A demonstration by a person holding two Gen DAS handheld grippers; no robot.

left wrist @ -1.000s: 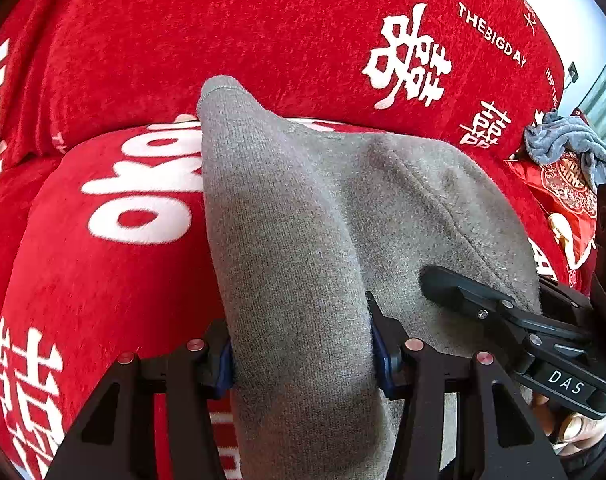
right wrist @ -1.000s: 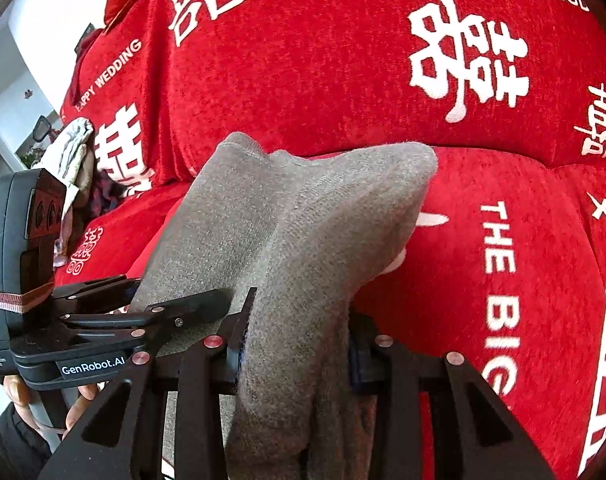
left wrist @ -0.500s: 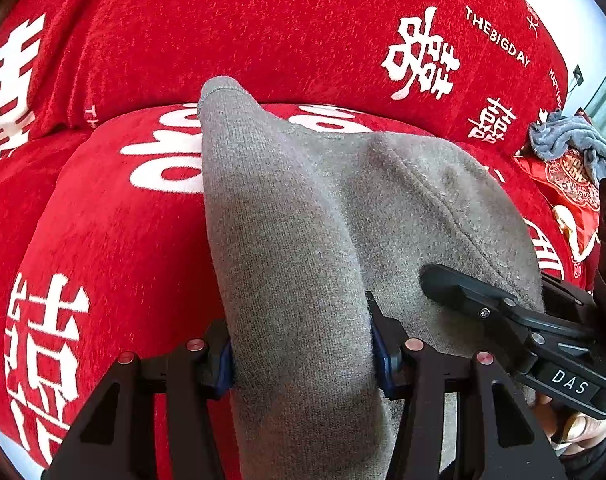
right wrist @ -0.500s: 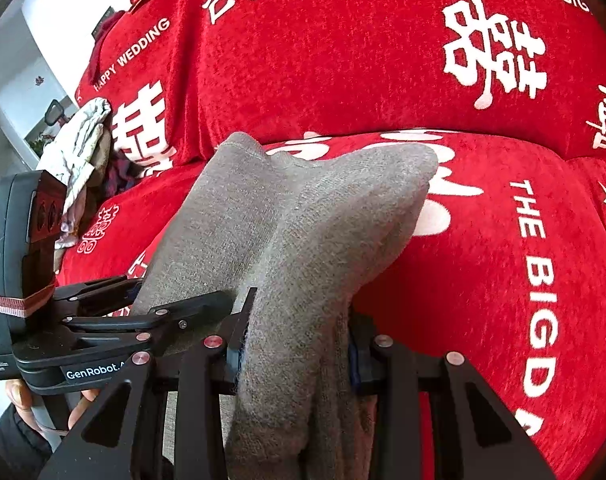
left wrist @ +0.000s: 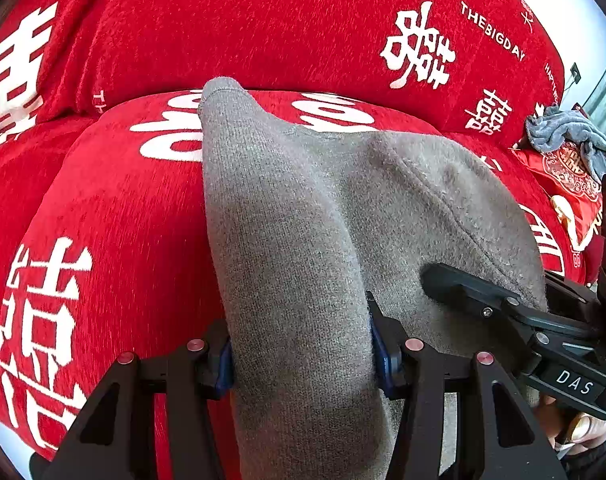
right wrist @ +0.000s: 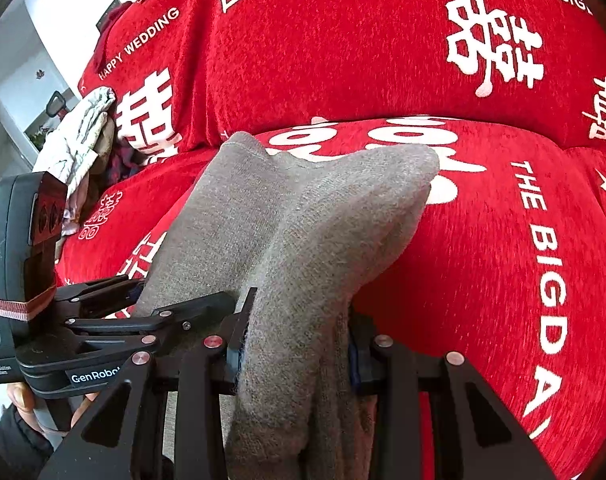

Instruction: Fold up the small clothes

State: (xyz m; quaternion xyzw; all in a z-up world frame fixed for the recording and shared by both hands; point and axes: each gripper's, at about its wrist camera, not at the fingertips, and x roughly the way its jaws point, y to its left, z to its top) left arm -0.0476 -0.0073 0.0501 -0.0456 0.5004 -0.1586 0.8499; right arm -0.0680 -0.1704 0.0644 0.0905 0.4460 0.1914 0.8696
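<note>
Both claws have carried the grey sock across the red sofa cover since a second ago: the white lettering on the seat cushion has slid sideways behind it, while the grip on the fabric looks unchanged. The left claw [left wrist: 301, 350] is clamped on one fold of the grey sock [left wrist: 287, 248], its blue pads pressing the knit from either side. The right claw [right wrist: 297, 344] is clamped on another bunched part of the same sock [right wrist: 303, 240], just beside the left one, so the two tools sit close together with the cloth stretched between them. The sock is held up off the red sofa cover [left wrist: 115, 208], its free ends poking up and forward above the seat cushion. In the left wrist view a crumpled grey cloth [left wrist: 567, 136] lies at the far right on a red patterned cushion [left wrist: 571, 184]. In the right wrist view a pale crumpled garment [right wrist: 79, 136] lies at the far left of the sofa.
</note>
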